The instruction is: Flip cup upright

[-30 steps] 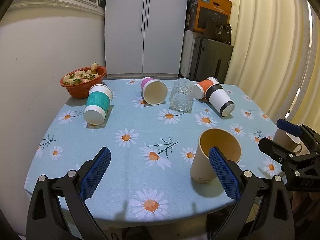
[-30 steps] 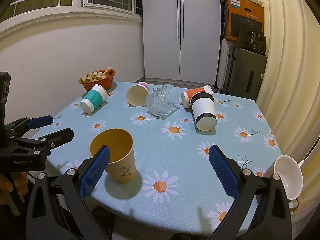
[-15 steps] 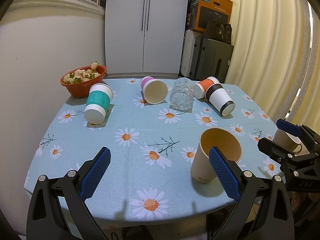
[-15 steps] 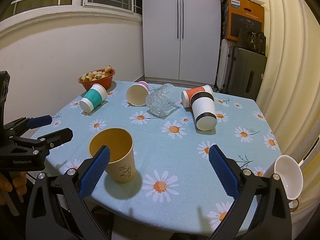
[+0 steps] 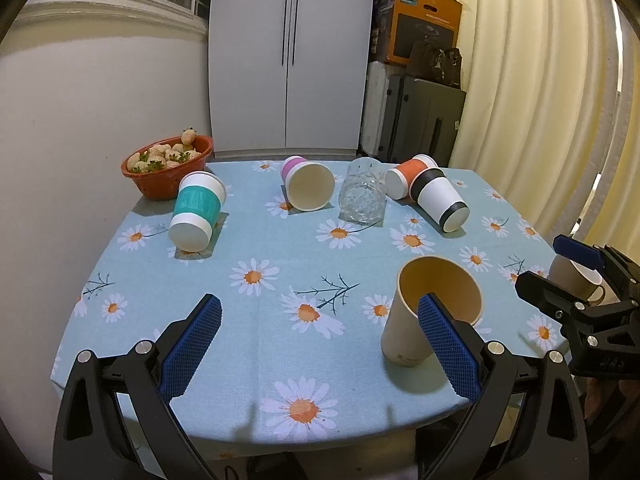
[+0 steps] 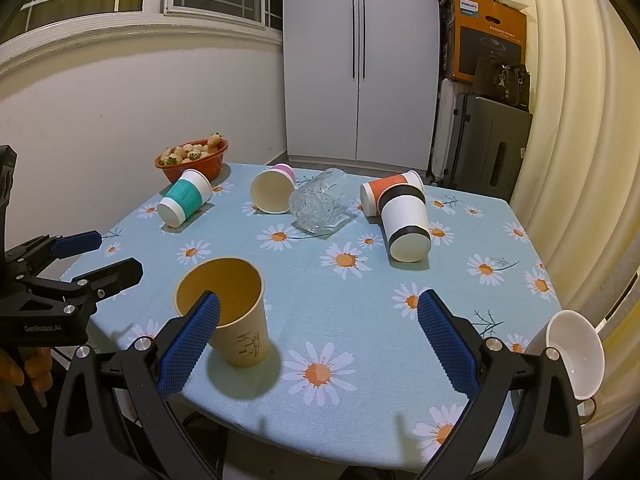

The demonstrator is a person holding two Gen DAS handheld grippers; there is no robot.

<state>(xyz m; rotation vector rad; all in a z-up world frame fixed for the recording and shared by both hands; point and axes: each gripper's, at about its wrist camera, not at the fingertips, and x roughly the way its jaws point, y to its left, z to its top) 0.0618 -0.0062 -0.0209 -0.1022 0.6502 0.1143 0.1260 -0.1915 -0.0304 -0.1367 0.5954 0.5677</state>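
The brown paper cup already stands up, mouth to the top, near the front edge of the worktop. It leans a bit in the pic, prob. just the fisheye lens. So that one looks done.

The other cups lie on their sides farther back, so they still need a flip, I think. The teal cup lies at the left, just in front of the red bowl of fruit. The pink cup lies in the middle w/ its mouth facing us. The glass is right beside it, also tipped over. The orange cup and the black and white cup lie side by side, touching, at the back right. A white mug sits at the right edge, tipped on its side w/ its mouth facing the right cam.

Left tongs: spread wide, holding nothing. One blue pad sits in front of the brown cup in the left cam, but I can't tell if it touches.

Right tongs: also spread wide, holding nothing. Both hang low at the front edge, prob. ready to reach for the next cup. The lying cups are round, so they could roll away if bumped.
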